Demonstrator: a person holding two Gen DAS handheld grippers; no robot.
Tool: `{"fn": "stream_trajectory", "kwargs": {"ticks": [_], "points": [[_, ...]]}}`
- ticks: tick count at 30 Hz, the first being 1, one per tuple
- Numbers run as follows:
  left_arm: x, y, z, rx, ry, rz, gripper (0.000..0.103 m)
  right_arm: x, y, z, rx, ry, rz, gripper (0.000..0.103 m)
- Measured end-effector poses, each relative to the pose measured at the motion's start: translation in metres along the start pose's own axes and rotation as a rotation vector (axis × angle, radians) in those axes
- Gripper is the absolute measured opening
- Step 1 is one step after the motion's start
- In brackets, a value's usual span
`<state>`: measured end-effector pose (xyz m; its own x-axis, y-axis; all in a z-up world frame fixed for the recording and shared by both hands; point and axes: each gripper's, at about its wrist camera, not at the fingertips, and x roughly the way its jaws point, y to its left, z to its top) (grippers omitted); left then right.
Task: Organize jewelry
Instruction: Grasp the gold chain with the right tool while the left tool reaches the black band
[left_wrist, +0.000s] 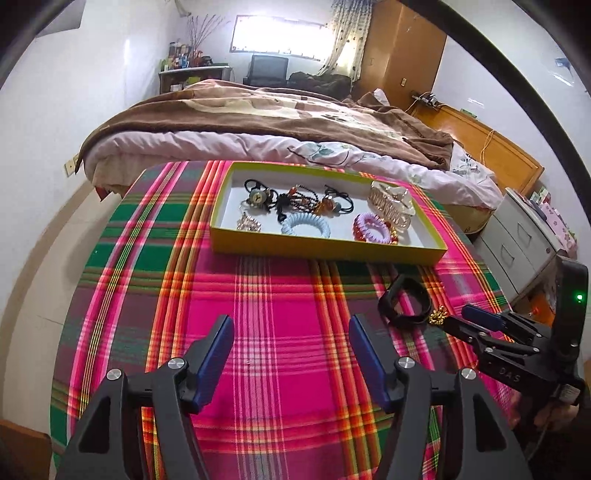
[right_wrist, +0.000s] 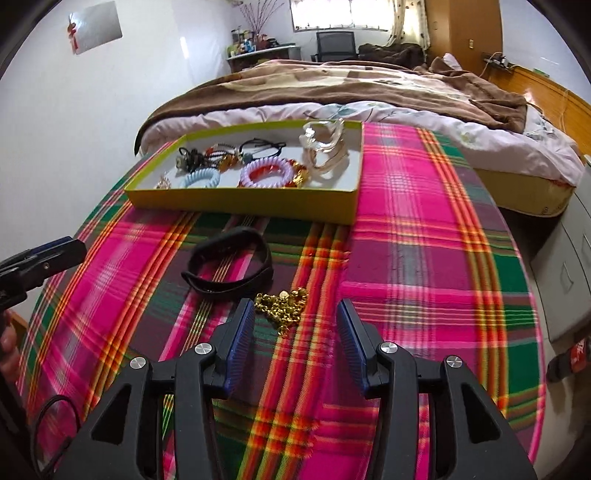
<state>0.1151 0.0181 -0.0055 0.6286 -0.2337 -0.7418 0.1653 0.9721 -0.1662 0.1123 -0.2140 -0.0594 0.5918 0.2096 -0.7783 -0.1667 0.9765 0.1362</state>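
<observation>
A yellow-green tray (left_wrist: 325, 251) (right_wrist: 240, 201) on the plaid tablecloth holds hair ties, a blue spiral tie (left_wrist: 306, 226), a purple spiral tie (right_wrist: 264, 173) and a clear hair claw (left_wrist: 391, 206). A black wristband (right_wrist: 231, 267) (left_wrist: 406, 302) and a gold chain (right_wrist: 282, 306) (left_wrist: 437, 316) lie on the cloth in front of the tray. My right gripper (right_wrist: 295, 314) is open, its fingers either side of the chain's near end. It also shows in the left wrist view (left_wrist: 461, 319). My left gripper (left_wrist: 291, 328) is open and empty over bare cloth.
The plaid-covered table (left_wrist: 258, 295) ends at a bed with a brown blanket (left_wrist: 258, 114) behind the tray. A grey drawer unit (left_wrist: 524, 236) stands to the right. A thin black loop (right_wrist: 55, 417) lies at the near left edge.
</observation>
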Motion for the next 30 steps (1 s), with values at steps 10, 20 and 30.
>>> {"fn": "stream_trajectory", "kwargs": {"ticks": [10, 20, 30], "points": [[0.007, -0.003, -0.001, 0.004, 0.021, -0.009, 0.064, 0.010, 0.014, 0.003, -0.117, 0.014, -0.058, 0.047], [0.014, -0.011, 0.002, 0.018, 0.039, -0.010, 0.064, 0.005, 0.012, -0.001, -0.124, 0.009, -0.072, 0.036], [0.027, -0.025, 0.005, 0.042, 0.070, -0.034, 0.064, -0.005, -0.003, -0.004, -0.074, -0.015, -0.081, 0.011]]}}
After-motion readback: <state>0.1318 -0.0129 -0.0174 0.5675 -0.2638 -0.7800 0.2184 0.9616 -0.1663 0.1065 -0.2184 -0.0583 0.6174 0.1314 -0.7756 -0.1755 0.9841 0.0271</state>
